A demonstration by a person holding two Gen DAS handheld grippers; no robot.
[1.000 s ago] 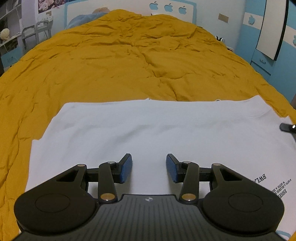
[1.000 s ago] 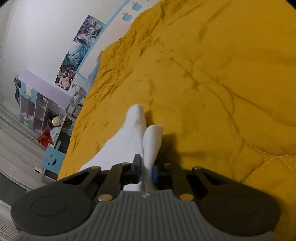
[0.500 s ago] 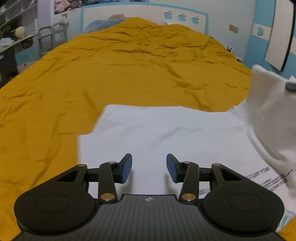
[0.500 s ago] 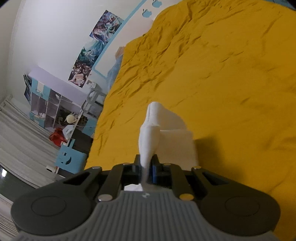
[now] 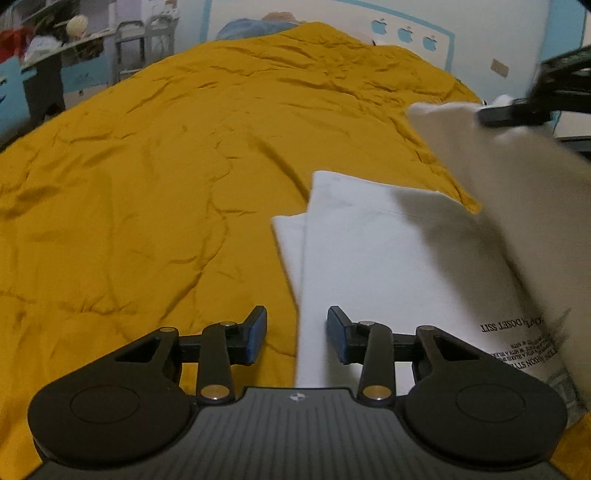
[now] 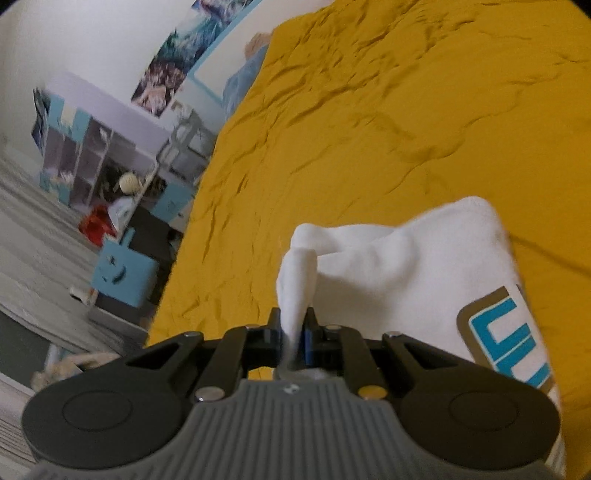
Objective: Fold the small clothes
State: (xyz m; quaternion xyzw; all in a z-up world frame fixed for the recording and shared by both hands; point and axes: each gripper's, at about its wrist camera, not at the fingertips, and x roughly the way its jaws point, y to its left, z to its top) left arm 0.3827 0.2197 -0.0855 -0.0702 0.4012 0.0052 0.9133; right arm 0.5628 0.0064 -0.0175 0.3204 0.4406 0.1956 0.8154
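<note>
A white T-shirt (image 5: 388,266) with black print lies on the yellow bedspread (image 5: 166,155). My left gripper (image 5: 296,332) is open and empty, low over the shirt's left folded edge. My right gripper (image 6: 293,332) is shut on a pinch of the white T-shirt (image 6: 406,269) and holds that side lifted; a blue and tan print shows on the raised cloth. In the left wrist view the right gripper (image 5: 517,110) shows at the upper right, carrying the raised flap above the flat part.
The yellow bedspread (image 6: 388,110) fills most of both views. A blue headboard with apple shapes (image 5: 406,33) stands at the far end. Shelves, a blue cabinet (image 6: 122,273) and floor lie off the bed's left side.
My right gripper has lifted its side of the shirt and carried it up and across over the flat part. My left gripper has shifted to the shirt's left edge, still open.
</note>
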